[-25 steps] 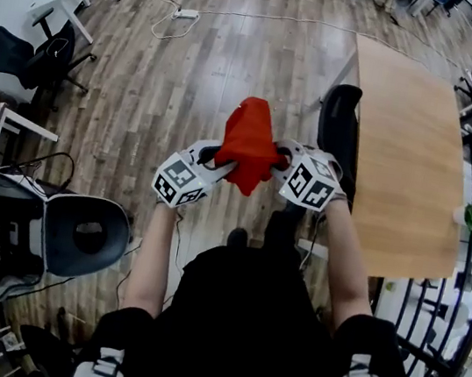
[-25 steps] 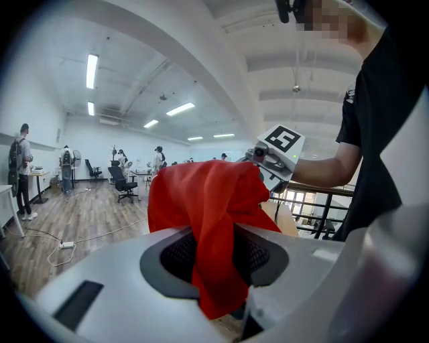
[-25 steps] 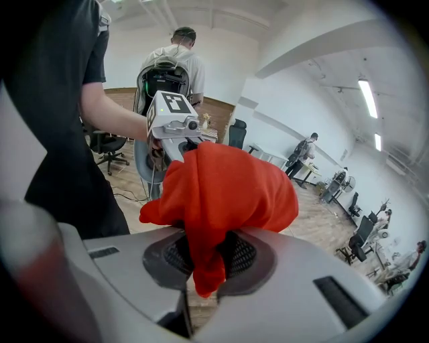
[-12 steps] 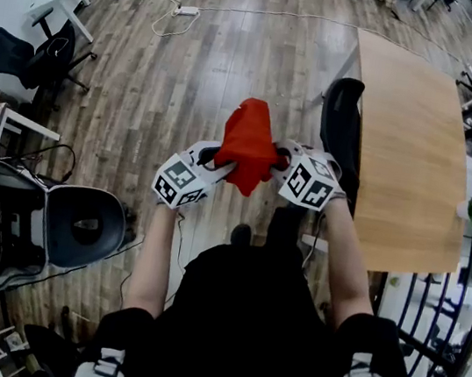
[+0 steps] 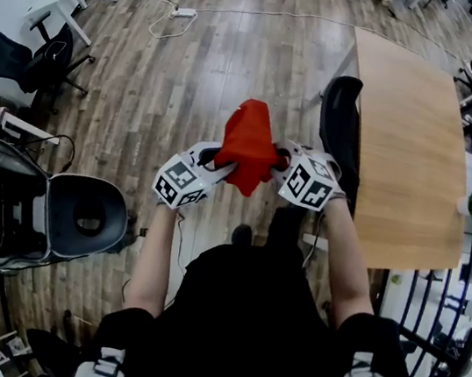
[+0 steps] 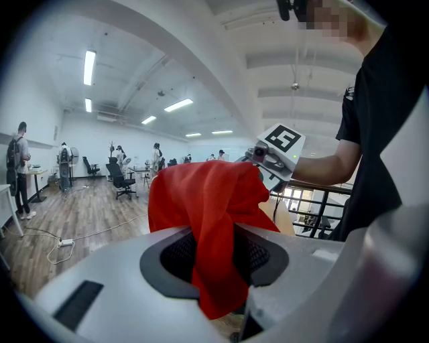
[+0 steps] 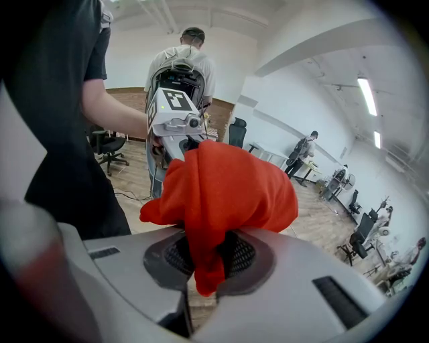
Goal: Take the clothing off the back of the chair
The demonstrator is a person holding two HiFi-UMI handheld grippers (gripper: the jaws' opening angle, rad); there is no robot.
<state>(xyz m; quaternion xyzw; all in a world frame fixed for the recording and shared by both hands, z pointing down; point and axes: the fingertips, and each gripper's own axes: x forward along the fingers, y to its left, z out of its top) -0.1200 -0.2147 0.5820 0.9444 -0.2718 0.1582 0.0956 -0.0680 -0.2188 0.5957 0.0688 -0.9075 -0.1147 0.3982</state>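
Observation:
A bunched red garment (image 5: pixel 247 145) hangs in the air between both grippers, clear of the black chair (image 5: pixel 340 129) at its right. My left gripper (image 5: pixel 222 165) is shut on the garment's left side; red cloth (image 6: pixel 208 228) fills its jaws. My right gripper (image 5: pixel 277 165) is shut on the right side, with a fold of the cloth (image 7: pixel 211 234) pinched between its pads. Each gripper view shows the other gripper's marker cube behind the cloth.
A wooden table (image 5: pixel 407 148) stands right of the chair, with a black railing (image 5: pixel 468 291) beyond it. A grey bin-like seat (image 5: pixel 80 216) and equipment sit at the left. A power strip (image 5: pixel 185 14) and cable lie on the plank floor. Several people stand far off.
Both grippers and the garment hold still. The view has shifted slightly, so the floor objects at the left sit a little lower.

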